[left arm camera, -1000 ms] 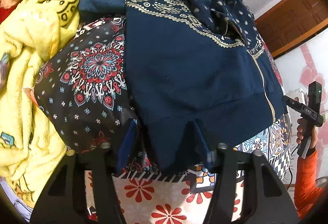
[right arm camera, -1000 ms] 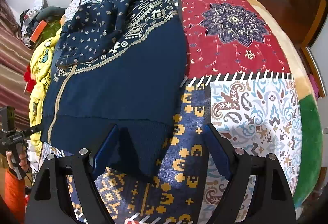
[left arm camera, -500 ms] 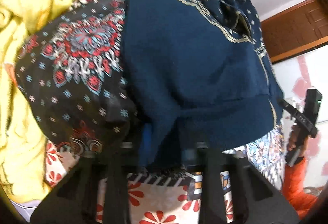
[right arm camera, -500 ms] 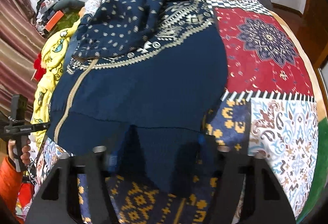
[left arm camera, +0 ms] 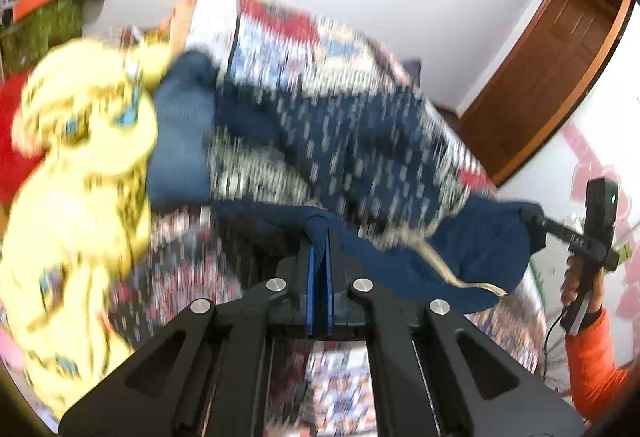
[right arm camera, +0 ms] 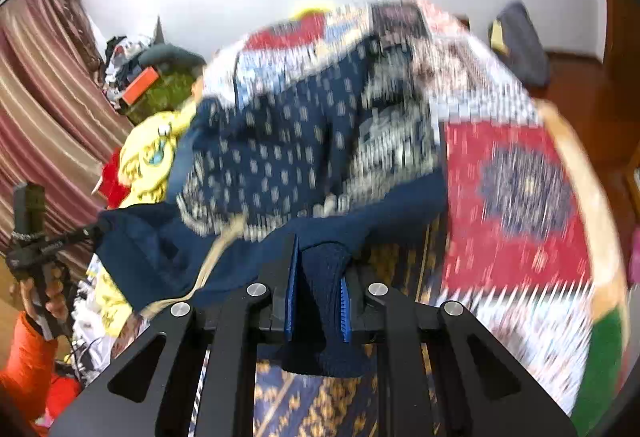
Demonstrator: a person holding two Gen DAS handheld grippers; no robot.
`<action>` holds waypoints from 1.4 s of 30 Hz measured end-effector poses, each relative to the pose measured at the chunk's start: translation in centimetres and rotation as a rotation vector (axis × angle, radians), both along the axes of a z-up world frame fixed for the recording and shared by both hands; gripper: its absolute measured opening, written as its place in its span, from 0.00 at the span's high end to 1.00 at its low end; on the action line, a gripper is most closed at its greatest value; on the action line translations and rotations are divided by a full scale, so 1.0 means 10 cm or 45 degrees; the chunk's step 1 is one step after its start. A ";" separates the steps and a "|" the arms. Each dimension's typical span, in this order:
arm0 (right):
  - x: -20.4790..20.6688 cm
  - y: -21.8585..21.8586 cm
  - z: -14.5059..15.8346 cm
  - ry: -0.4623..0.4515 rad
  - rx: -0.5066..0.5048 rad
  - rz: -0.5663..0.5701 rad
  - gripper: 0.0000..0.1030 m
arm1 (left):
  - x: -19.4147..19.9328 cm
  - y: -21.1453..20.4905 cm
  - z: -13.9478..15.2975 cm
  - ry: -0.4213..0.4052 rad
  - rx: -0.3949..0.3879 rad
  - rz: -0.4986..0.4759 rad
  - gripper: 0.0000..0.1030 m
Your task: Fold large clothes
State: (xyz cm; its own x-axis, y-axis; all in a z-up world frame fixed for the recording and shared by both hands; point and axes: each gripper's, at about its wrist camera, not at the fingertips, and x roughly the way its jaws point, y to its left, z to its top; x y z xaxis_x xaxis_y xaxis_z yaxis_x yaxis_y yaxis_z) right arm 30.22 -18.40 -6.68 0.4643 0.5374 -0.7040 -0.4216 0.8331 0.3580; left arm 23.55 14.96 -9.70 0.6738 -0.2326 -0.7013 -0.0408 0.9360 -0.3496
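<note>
A navy patterned hoodie (left arm camera: 360,165) lies on the patchwork bedspread (right arm camera: 516,197); it also shows in the right wrist view (right arm camera: 288,157). My left gripper (left arm camera: 319,237) is shut on the hoodie's navy ribbed hem and holds it lifted off the bed. My right gripper (right arm camera: 318,261) is shut on the hem's other end, a fold bunched between its blue pads. The hem stretches between both grippers, with a beige zipper edge (left arm camera: 440,269) hanging down. Both views are motion-blurred.
A yellow printed blanket (left arm camera: 80,165) and a blue garment (left arm camera: 180,141) lie left of the hoodie. A wooden door (left arm camera: 552,69) stands at the right. Striped curtains (right arm camera: 44,109) and a cluttered pile (right arm camera: 140,77) are at the left.
Both grippers have closed on the hoodie's bottom hem and lifted it up and toward the far end of the bed; the cameras now tilt upward, showing the wall.
</note>
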 end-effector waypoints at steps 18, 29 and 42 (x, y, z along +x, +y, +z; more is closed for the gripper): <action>2.09 0.69 0.10 -0.116 -0.131 -0.111 0.86 | 2.26 0.57 -0.13 -0.076 0.221 0.354 0.97; 2.41 0.65 -0.48 -0.002 -0.258 -0.024 0.73 | 2.77 0.68 -1.39 0.236 0.259 0.251 0.94; 1.72 0.55 -0.14 -0.069 -0.241 -0.003 0.62 | 2.11 0.38 -0.57 0.079 0.253 0.103 0.42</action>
